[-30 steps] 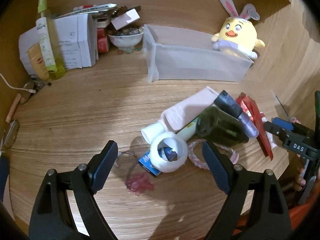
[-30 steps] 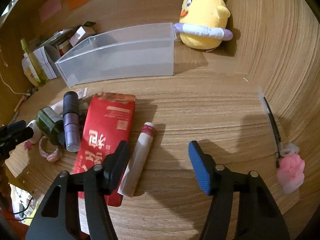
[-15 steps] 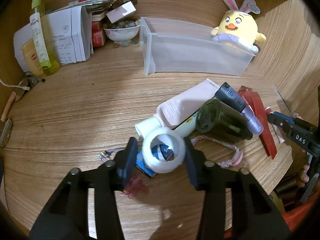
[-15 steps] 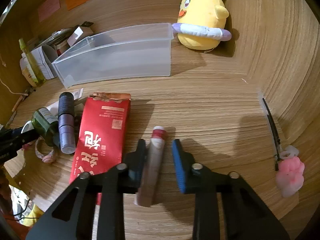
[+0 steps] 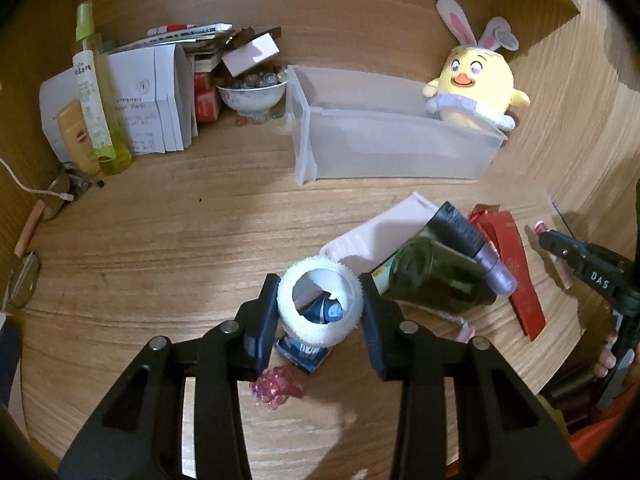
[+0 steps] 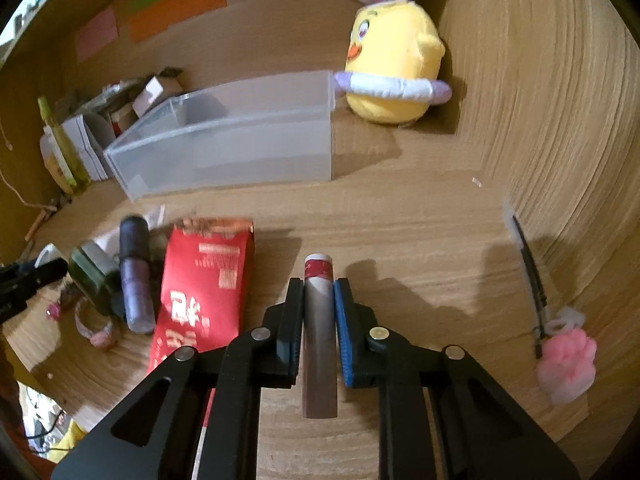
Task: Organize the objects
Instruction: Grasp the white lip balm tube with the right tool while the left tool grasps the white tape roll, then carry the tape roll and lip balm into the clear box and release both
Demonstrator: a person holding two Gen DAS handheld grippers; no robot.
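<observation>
Both claws are closed on something: the left gripper [image 5: 320, 308] pinches a white roll [image 5: 320, 306] above the desk [image 5: 160, 248], and the right gripper [image 6: 316, 320] clamps a slim tube [image 6: 319, 332], its long axis in line with the fingers. The clear bin [image 6: 224, 148] (apparently empty) lies straight ahead, slightly left.

yellow plush chick [image 6: 394, 64], red packet [image 6: 200, 292], white roll [image 5: 320, 306]
</observation>
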